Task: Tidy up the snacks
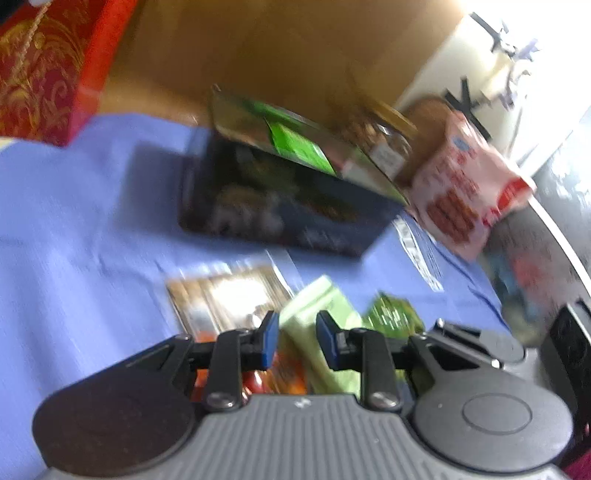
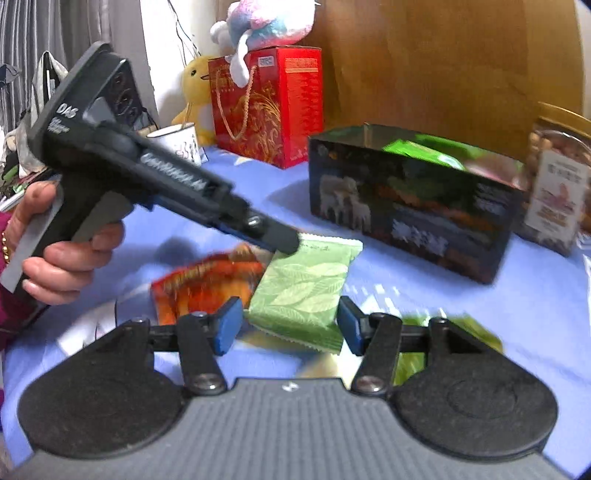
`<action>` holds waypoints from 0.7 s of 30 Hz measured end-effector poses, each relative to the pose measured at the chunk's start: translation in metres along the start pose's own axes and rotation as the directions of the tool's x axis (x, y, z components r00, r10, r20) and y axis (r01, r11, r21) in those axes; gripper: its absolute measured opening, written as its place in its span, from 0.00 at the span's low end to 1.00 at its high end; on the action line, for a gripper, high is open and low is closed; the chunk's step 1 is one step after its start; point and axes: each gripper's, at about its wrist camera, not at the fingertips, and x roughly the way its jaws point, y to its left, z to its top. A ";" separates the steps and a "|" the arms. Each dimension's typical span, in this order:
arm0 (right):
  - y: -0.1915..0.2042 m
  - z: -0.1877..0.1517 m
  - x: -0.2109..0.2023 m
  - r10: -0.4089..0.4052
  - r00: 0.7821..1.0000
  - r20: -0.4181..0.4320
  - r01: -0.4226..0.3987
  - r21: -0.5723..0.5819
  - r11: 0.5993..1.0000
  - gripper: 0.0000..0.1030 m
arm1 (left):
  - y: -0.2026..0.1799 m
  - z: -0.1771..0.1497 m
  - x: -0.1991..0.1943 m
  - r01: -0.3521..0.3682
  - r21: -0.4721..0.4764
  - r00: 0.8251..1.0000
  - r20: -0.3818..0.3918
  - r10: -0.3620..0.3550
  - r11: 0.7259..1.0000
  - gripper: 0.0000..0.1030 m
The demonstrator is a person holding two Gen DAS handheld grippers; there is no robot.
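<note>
A dark open box (image 2: 410,206) stands on the blue cloth with a green packet (image 2: 424,149) inside; it also shows in the left wrist view (image 1: 280,199). A pale green leaf-print packet (image 2: 306,284) lies in front of it, beside an orange-red packet (image 2: 207,280). My left gripper (image 1: 297,341) is open, its tips right over the pale green packet (image 1: 321,325); seen from the right wrist, its tip (image 2: 284,240) touches that packet's far corner. My right gripper (image 2: 290,325) is open, its jaws either side of the packet's near edge.
A nut jar (image 2: 557,177) and a pink-red snack bag (image 1: 465,184) stand right of the box. A red gift bag (image 2: 266,103), a white cup (image 2: 177,142) and plush toys (image 2: 258,22) sit behind. A clear-wrapped packet (image 1: 225,299) and a dark green packet (image 2: 454,339) lie on the cloth.
</note>
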 end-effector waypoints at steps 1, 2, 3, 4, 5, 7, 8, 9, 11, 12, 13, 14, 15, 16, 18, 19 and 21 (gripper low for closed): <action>-0.001 -0.005 -0.006 -0.011 1.000 -0.007 0.011 0.001 1.000 0.57 | -0.004 -0.006 0.001 0.008 0.001 1.000 -0.011 -0.008 1.000 0.22; -0.001 -0.009 -0.009 -0.015 1.000 -0.013 0.015 0.002 1.000 0.57 | -0.008 -0.013 0.003 0.020 0.002 1.000 -0.023 -0.020 1.000 0.22; 0.000 -0.014 -0.014 -0.013 1.000 -0.017 0.013 0.004 1.000 0.57 | -0.013 -0.018 0.003 0.029 0.006 0.999 -0.032 -0.029 1.000 0.22; 0.001 -0.019 -0.019 -0.010 1.000 -0.016 0.010 0.004 1.000 0.57 | -0.019 -0.024 0.002 0.037 0.016 0.999 -0.041 -0.036 0.999 0.22; 0.002 -0.023 -0.026 -0.006 1.000 -0.018 0.006 -0.004 1.000 0.57 | -0.025 -0.028 0.001 0.043 0.029 0.998 -0.045 -0.041 0.999 0.23; 0.006 -0.031 -0.037 0.017 1.000 -0.023 -0.017 -0.035 0.999 0.57 | -0.035 -0.034 -0.005 0.046 0.054 0.998 -0.037 -0.044 0.997 0.25; 0.008 -0.036 -0.044 0.042 0.999 -0.031 -0.044 -0.066 0.997 0.57 | -0.039 -0.035 -0.009 0.050 0.065 0.998 -0.030 -0.048 0.997 0.26; 0.013 -0.039 -0.049 0.068 0.997 -0.046 -0.073 -0.112 0.991 0.57 | -0.042 -0.034 -0.011 0.056 0.072 0.998 -0.026 -0.055 0.996 0.27; 0.024 -0.046 -0.058 0.055 0.997 -0.049 -0.065 -0.221 0.973 0.57 | -0.047 -0.033 -0.015 0.045 0.084 0.999 -0.019 -0.044 0.995 0.33; 0.028 -0.049 -0.063 0.022 0.999 -0.041 -0.031 -0.261 0.965 0.58 | -0.049 -0.031 -0.014 0.030 0.087 0.999 -0.013 -0.029 0.996 0.36; 0.029 -0.050 -0.065 -0.003 0.999 -0.035 -0.006 -0.270 0.963 0.58 | -0.050 -0.029 -0.013 0.018 0.088 1.000 -0.008 -0.017 0.996 0.40; 0.028 -0.050 -0.067 -0.014 0.999 -0.031 0.006 -0.254 0.967 0.58 | -0.051 -0.026 -0.011 0.007 0.085 1.000 -0.009 -0.006 0.996 0.40; 0.026 -0.050 -0.069 -0.017 1.000 -0.020 0.012 -0.223 0.975 0.59 | -0.051 -0.024 -0.009 -0.001 0.076 1.000 -0.016 0.002 0.997 0.40; 0.024 -0.051 -0.072 -0.017 1.000 -0.009 0.015 -0.198 0.980 0.59 | -0.051 -0.022 -0.006 -0.006 0.061 1.000 -0.025 0.007 0.998 0.40; 0.020 -0.052 -0.073 -0.015 1.000 0.005 0.016 -0.140 0.990 0.58 | -0.053 -0.023 -0.005 0.013 0.049 0.999 -0.030 -0.011 0.999 0.40; 0.019 -0.053 -0.073 -0.010 1.000 0.011 0.011 -0.117 0.993 0.58 | -0.056 -0.026 -0.006 0.018 0.055 0.999 -0.030 -0.016 0.998 0.40; 0.019 -0.055 -0.070 -0.006 1.000 0.015 0.007 -0.098 0.995 0.57 | -0.061 -0.032 -0.006 0.019 0.069 0.999 -0.033 -0.017 0.997 0.40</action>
